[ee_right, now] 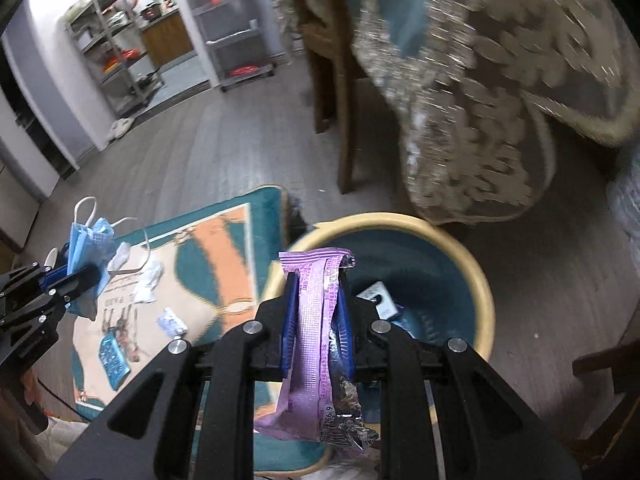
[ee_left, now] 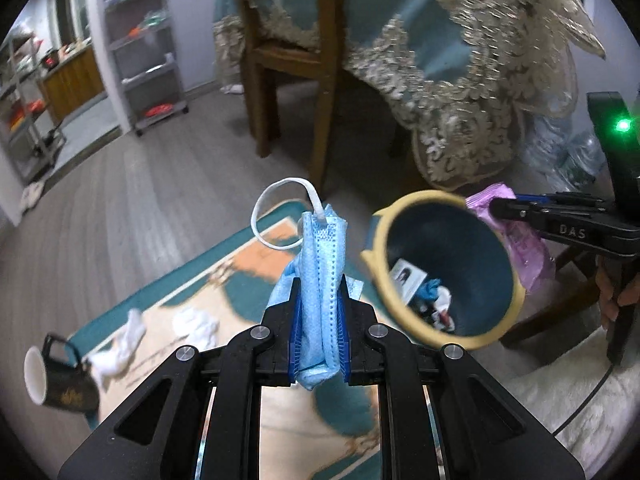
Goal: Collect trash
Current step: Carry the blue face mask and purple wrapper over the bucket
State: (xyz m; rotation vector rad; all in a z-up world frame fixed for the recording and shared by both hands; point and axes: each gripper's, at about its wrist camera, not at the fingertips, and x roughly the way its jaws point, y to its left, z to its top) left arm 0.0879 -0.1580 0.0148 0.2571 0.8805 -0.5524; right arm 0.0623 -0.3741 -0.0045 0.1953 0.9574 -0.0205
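Left wrist: left gripper [ee_left: 320, 300] pinching mask [ee_left: 320, 280]; right gripper [ee_right: 318, 316] pinching wrapper [ee_right: 316, 340]. Bin [ee_left: 440, 264] at 3 o'clock. Step: carrying. Next: centre over bin, release.

Blue mask [ee_left: 320, 280], purple wrapper [ee_right: 316, 320] (silver-lined), teal-and-orange rug [ee_right: 224, 256]
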